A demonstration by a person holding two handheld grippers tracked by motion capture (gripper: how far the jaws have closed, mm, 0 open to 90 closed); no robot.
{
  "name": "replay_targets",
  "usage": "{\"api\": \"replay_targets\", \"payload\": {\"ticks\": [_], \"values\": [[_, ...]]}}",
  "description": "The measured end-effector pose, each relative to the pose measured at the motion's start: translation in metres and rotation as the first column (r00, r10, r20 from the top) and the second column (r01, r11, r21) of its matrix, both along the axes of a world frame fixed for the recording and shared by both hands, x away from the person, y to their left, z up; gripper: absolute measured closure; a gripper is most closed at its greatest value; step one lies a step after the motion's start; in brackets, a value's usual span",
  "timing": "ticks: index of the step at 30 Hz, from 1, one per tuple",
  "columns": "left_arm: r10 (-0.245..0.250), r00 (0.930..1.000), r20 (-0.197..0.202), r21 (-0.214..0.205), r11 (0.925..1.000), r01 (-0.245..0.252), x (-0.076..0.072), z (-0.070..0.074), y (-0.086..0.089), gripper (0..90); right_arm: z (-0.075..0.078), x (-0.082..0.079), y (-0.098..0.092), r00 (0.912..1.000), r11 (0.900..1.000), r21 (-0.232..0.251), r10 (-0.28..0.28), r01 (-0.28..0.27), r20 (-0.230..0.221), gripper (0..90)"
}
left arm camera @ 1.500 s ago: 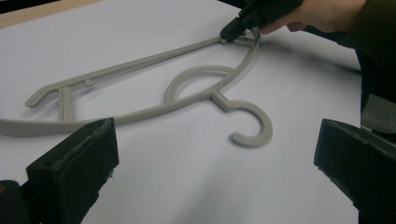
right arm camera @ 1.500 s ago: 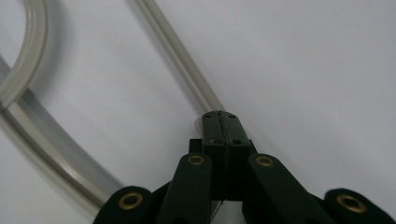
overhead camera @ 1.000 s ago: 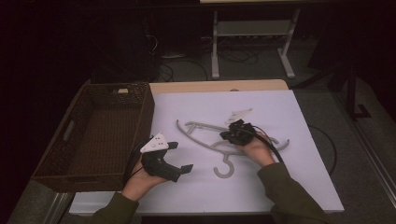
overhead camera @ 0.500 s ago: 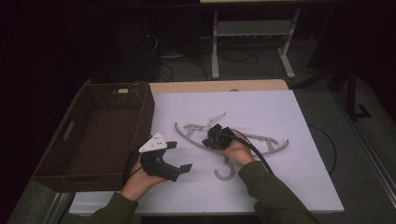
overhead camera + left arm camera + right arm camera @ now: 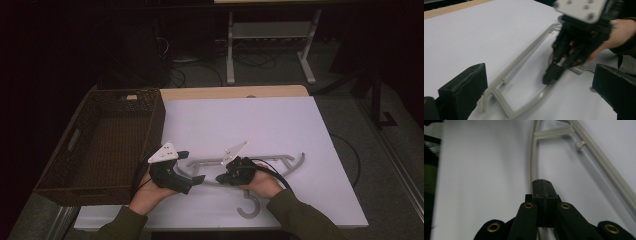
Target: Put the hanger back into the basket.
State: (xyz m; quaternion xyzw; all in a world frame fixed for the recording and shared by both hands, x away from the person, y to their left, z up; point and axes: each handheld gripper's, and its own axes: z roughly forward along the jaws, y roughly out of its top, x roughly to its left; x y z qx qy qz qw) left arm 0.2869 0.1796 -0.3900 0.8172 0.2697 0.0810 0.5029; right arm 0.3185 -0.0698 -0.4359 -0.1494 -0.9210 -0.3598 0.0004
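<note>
While the hanger (image 5: 250,167) lies flat on the white sheet (image 5: 300,130), it serves as the reference for every position below. Nearest the person, its hook (image 5: 248,211) points toward the table's near edge, just behind the right hand. At the hanger's middle, the right gripper (image 5: 221,178) has its jaws pressed fully together on the curved lower arm, which in the right gripper view runs straight under the shut pads (image 5: 544,191); whether the arm is actually pinched cannot be told. Just beside the hanger's left end, the left gripper (image 5: 192,167) stands with its jaws wide apart and nothing between the pads, the end of the frame lying in the gap ahead in the left gripper view (image 5: 504,95). Left of the hanger and apart from it sits the wicker basket (image 5: 150,120). The hanger appears to be thin moulded plastic: light, fairly stiff, smooth and likely to slide on the sheet. A grip on the crossbar or near the hook's neck, where the sections meet, would probably hold best; the thin arm ends may flex.
</note>
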Motion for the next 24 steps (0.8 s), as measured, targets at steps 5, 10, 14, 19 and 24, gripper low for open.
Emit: {"api": "replay_targets", "payload": {"ticks": [5, 10, 14, 19, 24], "values": [[0.0, 1.0, -0.002, -0.003, 1.0, 0.0, 0.0, -0.001, -0.001, 0.0, 0.001, -0.019, -0.005, 0.9993, 0.9992, -0.016, 0.037, -0.037, -0.008, 89.5], [-0.006, 1.0, -0.001, -0.001, 1.0, 0.006, 0.0, -0.001, -0.002, 0.0, 0.004, -0.019, -0.007, 0.9997, 0.9997, 0.011, 0.022, -0.022, 0.014, 89.5], [-0.012, 0.9999, -0.003, 0.002, 0.9999, 0.012, 0.001, -0.001, -0.002, 0.0, 0.016, -0.02, -0.024, 0.9976, 0.9968, 0.062, -0.053, 0.05, 0.046, 84.1], [-0.039, 0.9992, -0.007, 0.02, 0.999, 0.039, 0.002, -0.004, -0.005, 0.0, 0.03, -0.033, -0.054, 0.9827, 0.9742, 0.144, -0.181, 0.174, 0.039, 60.4], [-0.073, 0.9972, -0.016, 0.052, 0.9959, 0.074, 0.005, -0.008, -0.011, 0.0, 0.036, -0.046, -0.094, 0.9351, 0.9265, 0.199, -0.342, 0.319, 0.093, 31.7]]}}
